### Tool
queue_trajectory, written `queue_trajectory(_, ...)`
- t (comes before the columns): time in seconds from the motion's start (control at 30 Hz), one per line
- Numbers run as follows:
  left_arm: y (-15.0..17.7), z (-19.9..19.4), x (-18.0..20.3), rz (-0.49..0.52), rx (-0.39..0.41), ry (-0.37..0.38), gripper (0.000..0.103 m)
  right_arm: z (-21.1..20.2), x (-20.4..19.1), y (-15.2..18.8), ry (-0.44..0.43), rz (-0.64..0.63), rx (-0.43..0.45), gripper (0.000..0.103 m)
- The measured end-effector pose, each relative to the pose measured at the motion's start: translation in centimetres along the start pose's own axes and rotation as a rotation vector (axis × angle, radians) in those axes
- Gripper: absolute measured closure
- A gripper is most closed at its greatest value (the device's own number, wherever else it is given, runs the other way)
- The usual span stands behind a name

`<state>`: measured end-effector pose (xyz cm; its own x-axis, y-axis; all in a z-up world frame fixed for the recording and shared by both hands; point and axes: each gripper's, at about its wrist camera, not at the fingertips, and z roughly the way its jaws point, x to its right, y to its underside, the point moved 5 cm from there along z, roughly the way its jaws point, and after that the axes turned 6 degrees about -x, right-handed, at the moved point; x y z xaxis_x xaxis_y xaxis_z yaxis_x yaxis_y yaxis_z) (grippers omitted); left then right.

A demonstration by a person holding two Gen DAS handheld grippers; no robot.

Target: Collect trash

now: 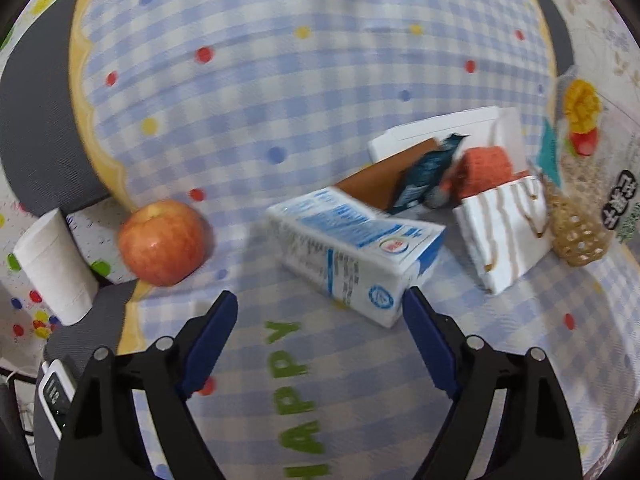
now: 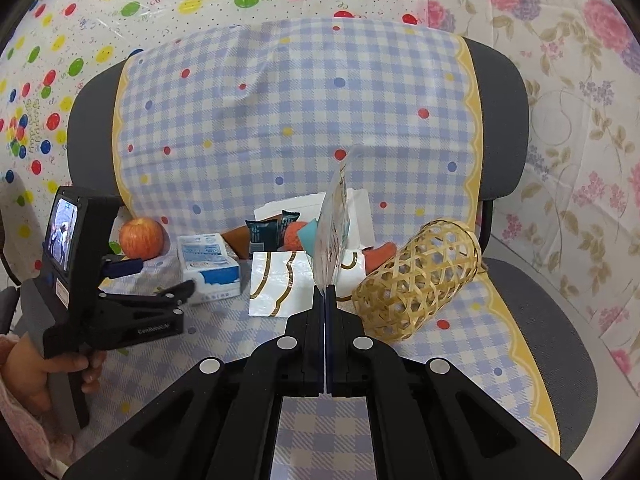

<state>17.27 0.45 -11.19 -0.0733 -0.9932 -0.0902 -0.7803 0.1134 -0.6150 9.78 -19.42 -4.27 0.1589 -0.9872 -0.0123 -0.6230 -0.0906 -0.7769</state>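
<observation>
Clamped flat between the fully closed blue pads of the right gripper (image 2: 325,292): a thin clear plastic snack wrapper with printed fruit (image 2: 334,216), standing edge-on and rising toward 12 o'clock above the fingertips. Behind it, at 12 o'clock, a white paper bag with gold wavy stripes (image 2: 280,284), stuffed with a dark blue foil packet (image 2: 262,234) and an orange crumpled cloth (image 2: 296,236). At 2 o'clock, just beside the bag, a woven bamboo cylinder basket (image 2: 420,280) lying on its side on the blue-and-white checked cloth (image 2: 280,120) draped over a grey office chair (image 2: 508,120).

Spread wide in the left wrist view, the left gripper (image 1: 320,300), nothing between its blue fingers (image 1: 208,340); at 1 o'clock, a white and blue milk carton (image 1: 352,252) lying on its side, one corner just beside the right-hand fingertip, contact not clear. Red apple (image 1: 162,242) at 10 o'clock, well apart from the pads; white paper roll (image 1: 54,264) at 9 o'clock.

From the right wrist view, the left gripper at 9 o'clock, tilted downward toward the carton, its handle gripped by a hand (image 2: 52,368) with a pink sleeve (image 2: 20,412) at the wrist
</observation>
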Motion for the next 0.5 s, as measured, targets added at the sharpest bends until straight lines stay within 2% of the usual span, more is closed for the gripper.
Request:
queue_trajectory(0.13, 0.2, 0.2, -3.5, -0.067, 0.001, -0.051, 0.024, 0.2, -0.7, -0.2, -0.011, -0.010, -0.001, 0.103)
queue_trajectory(0.23, 0.5, 0.2, -5.4, -0.112, -0.002, -0.055, 0.025, 0.5, -1.2, -0.4, -0.020, -0.012, -0.004, 0.102)
queue_trajectory(0.33, 0.7, -0.5, -4.9, -0.103, 0.024, 0.006, 0.023, 0.5, -1.5, -0.5, -0.034, -0.010, -0.004, 0.102)
queue_trajectory(0.4, 0.7, -1.2, -3.7, -0.083, 0.043, 0.054, 0.015, 0.6, -1.7, -0.6, -0.039, -0.008, -0.006, 0.102)
queue_trajectory(0.5, 0.2, -1.3, -1.9, -0.032, 0.063, 0.062, 0.014, 0.8, -1.7, -0.5, -0.049, -0.004, -0.013, 0.102)
